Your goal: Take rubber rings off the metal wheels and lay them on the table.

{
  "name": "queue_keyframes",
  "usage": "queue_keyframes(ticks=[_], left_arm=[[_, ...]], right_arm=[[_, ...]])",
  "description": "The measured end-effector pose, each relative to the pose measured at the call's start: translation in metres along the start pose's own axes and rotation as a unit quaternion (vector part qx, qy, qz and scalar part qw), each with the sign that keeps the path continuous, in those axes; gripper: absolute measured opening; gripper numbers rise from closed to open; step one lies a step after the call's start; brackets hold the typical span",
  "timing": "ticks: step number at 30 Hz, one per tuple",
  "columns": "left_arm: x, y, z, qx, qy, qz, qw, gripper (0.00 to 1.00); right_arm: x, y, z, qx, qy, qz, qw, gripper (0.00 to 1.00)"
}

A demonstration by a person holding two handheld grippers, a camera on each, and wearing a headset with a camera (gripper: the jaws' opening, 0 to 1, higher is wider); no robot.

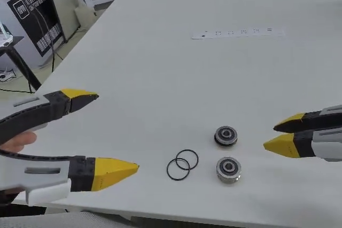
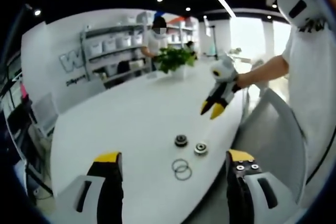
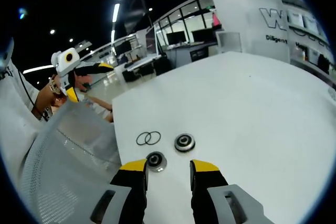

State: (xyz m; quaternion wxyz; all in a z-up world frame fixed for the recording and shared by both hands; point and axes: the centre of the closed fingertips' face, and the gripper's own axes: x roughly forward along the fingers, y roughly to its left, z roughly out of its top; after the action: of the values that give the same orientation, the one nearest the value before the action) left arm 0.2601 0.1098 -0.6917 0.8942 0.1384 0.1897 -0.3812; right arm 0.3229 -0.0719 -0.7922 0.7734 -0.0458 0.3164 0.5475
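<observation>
Both grippers hover above the white table (image 1: 160,68) with nothing in them, one on each side of the work, probably so that either can come in on a wheel. The left gripper (image 1: 117,132) has its jaws spread wide. The right gripper (image 1: 270,136) holds its jaws a narrow gap apart, with the tips aimed at the wheels. Two black rubber rings (image 1: 182,164) lie flat on the table near its front edge, thin circles overlapping each other, just left of the wheels and out of the way. The near wheel (image 1: 228,168) shows a bright bare metal rim around a dark hub, so I judge it stripped. The far wheel (image 1: 226,135), close behind it and not touching, has a dark band at its edge that may be a ring left to pull; it is too small to be sure. In the right gripper view the near wheel (image 3: 155,160) sits just beyond the jaw tips, so that side looks better placed to steady one.
</observation>
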Motion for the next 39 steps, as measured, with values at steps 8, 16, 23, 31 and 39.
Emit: queue_keyframes(ticks=[8, 16, 23, 31, 39], left_arm=[[0.029, -0.011, 0.028, 0.035, -0.016, -0.012, 0.9992, 0.77], [0.058, -0.021, 0.040, 0.056, -0.016, -0.022, 0.9981, 0.76], [0.083, -0.026, 0.050, 0.070, -0.016, -0.031, 0.9970, 0.73], [0.108, -0.027, 0.055, 0.076, -0.017, -0.045, 0.9959, 0.69], [0.131, -0.027, 0.054, 0.097, 0.000, -0.060, 0.9935, 0.65]], right_arm=[[-0.010, -0.014, -0.013, 0.009, -0.005, 0.005, 0.9999, 0.29], [-0.016, -0.028, -0.021, 0.009, -0.014, 0.014, 0.9998, 0.29], [-0.008, -0.034, -0.024, 0.018, -0.028, 0.027, 0.9991, 0.28], [0.005, -0.036, -0.021, 0.025, -0.042, 0.044, 0.9978, 0.28], [0.021, -0.040, -0.019, 0.034, -0.050, 0.061, 0.9963, 0.27]])
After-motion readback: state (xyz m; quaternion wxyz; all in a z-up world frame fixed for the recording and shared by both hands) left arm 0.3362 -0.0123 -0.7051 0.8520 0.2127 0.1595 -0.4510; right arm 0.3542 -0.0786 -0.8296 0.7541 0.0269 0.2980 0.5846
